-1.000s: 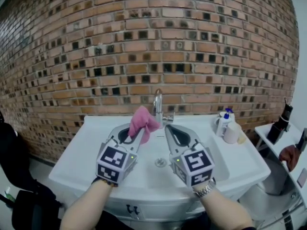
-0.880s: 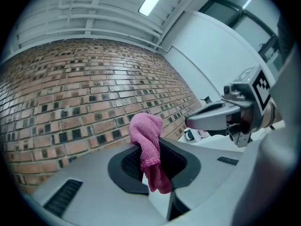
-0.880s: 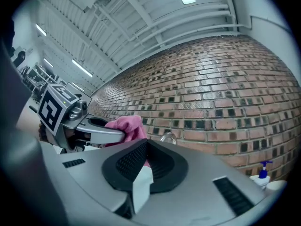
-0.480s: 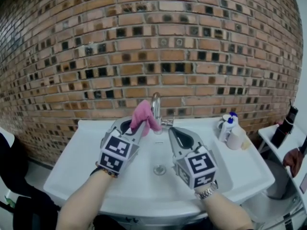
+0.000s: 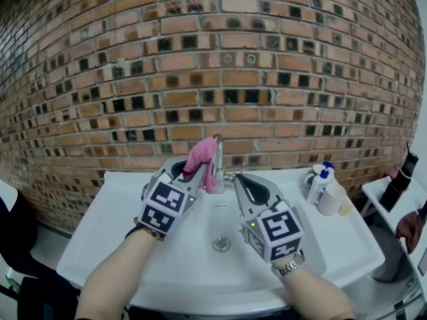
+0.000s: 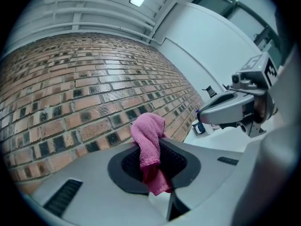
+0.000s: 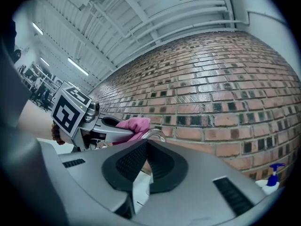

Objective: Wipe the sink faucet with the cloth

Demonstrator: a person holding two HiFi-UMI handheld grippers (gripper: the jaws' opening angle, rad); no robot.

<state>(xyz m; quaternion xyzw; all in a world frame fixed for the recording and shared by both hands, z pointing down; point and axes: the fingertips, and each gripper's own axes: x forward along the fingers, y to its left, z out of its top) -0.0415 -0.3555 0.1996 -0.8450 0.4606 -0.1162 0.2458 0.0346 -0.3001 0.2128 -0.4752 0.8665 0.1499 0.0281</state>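
Pink cloth [image 5: 201,160], bunched, against chrome faucet [image 5: 219,171]; left gripper [image 5: 192,172] grasping it; right gripper [image 5: 238,179] clenched, empty.

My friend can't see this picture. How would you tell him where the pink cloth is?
Find the brick wall, then the white sink below it with a metal faucet at the back. The pink cloth is bunched at the faucet's left side, pinched in the left gripper. It is the only soft pink thing there; everything around it is white, grey or shiny.

Your sink [image 5: 107,239]: white, basin in the middle.
Its back rim: faucet [image 5: 219,172] at centre; bottles [image 5: 317,182] on your right.
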